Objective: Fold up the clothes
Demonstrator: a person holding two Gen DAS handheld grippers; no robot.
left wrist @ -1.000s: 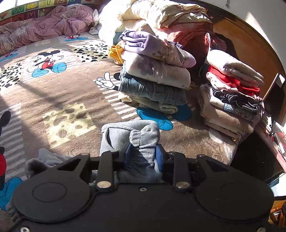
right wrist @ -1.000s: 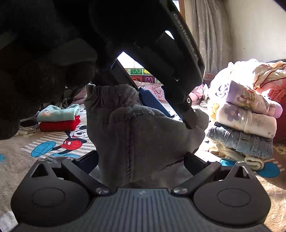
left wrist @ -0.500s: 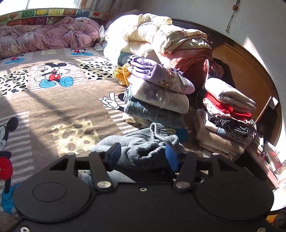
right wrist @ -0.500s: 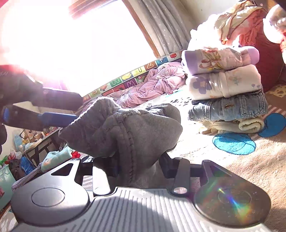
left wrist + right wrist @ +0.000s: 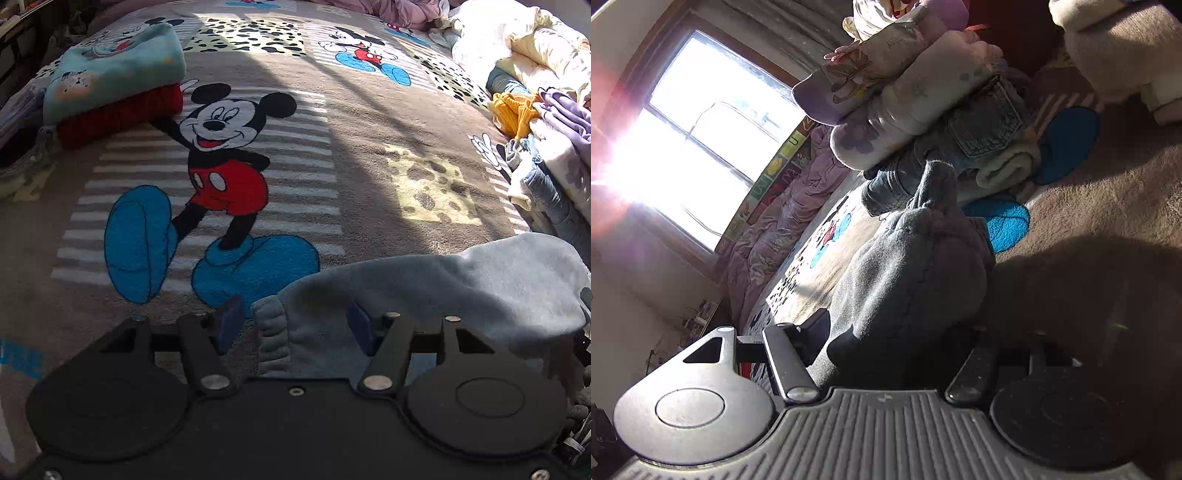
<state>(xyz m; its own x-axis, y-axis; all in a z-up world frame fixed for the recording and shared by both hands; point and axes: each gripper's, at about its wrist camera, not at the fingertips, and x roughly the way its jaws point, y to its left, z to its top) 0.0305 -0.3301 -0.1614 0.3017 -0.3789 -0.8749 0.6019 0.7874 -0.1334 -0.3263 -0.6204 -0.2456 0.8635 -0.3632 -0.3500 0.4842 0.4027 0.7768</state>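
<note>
Brown cartoon-mouse blanket (image 5: 369, 122), perhaps bed-wide, sunlit.

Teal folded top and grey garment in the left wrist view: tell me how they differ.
The teal folded top lies squared up on a red folded garment at the blanket's far left; the grey garment lies bunched and loose on the blanket at the near right. The teal top bears printed pictures; the grey garment is plain, with a ribbed cuff. No gripper is near the teal top; the open left gripper straddles the grey cuff. Both look like soft fleece.
</note>
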